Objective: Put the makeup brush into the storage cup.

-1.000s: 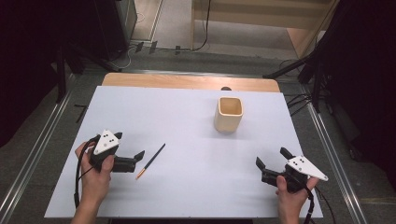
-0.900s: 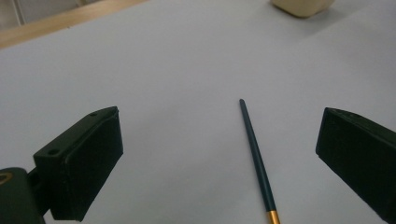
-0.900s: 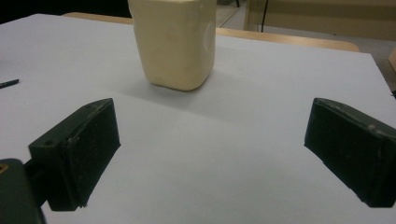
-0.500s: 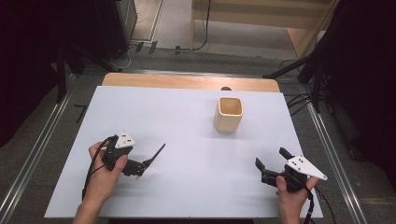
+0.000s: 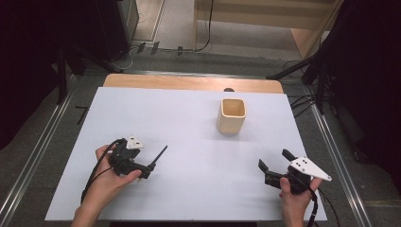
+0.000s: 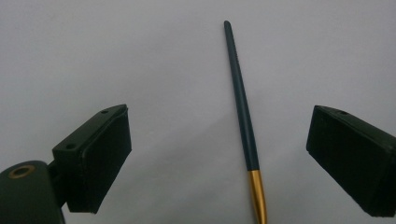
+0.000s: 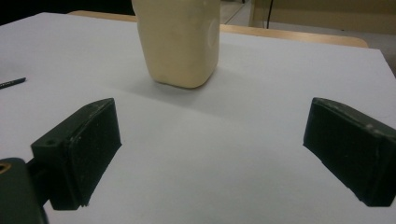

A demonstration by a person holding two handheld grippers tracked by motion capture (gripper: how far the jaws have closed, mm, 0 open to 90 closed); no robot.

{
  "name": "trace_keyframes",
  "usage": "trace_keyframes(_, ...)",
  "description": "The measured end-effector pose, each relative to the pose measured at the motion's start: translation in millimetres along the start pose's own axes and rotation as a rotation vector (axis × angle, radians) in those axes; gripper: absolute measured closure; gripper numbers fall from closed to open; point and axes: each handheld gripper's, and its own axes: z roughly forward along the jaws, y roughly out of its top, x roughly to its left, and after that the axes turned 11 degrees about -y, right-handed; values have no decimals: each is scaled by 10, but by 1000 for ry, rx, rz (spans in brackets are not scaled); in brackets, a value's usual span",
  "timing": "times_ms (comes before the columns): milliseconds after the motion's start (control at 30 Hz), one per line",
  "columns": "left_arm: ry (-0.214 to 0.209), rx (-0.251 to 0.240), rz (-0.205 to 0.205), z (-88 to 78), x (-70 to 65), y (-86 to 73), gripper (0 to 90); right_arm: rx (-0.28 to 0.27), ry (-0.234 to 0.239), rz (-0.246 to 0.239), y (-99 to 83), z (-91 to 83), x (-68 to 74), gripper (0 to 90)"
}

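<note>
Left gripper (image 5: 147, 171) lowered over a slim dark brush (image 6: 241, 107) on the white table (image 5: 189, 123).
Its jaws have just been closing yet stand apart, the brush lying flat between them, nearer one pad, touching neither. Right gripper (image 5: 273, 166) rests near the table's front edge, jaws wide and empty, facing the cream cup (image 5: 231, 115), well apart from it.
</note>
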Motion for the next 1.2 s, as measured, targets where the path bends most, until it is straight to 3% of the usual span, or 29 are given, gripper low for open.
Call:
trace_keyframes(67,62,9,15,8,-32,10,262,2,0,1,-1,1,-4,45)
trace_keyframes(100,60,6,10,8,-29,13,335,2,0,0,-1,4,-5,45)
trace_keyframes(200,-24,13,3,24,-4,23,441,7,-3,3,-4,13,-8,46)
trace_keyframes(333,-98,76,0,85,5,65,519,13,-1,-1,-9,34,-6,47)
trace_keyframes(400,-124,96,-17,109,5,86,548,15,-1,-5,-11,40,-3,47)
trace_keyframes(567,-140,147,-26,156,-1,117,587,18,-4,-6,-11,40,0,51)
trace_keyframes(667,-141,189,-26,193,-1,123,598,18,-6,-3,-11,38,-9,52)
trace_keyframes(833,-138,199,-31,190,-24,133,670,21,-11,0,-13,39,-16,55)
trace_keyframes(1000,-74,222,2,226,-132,154,764,30,-17,2,-13,46,-13,59)
trace_keyframes(1200,-81,200,-1,229,-148,119,842,39,-19,2,-12,56,12,63)
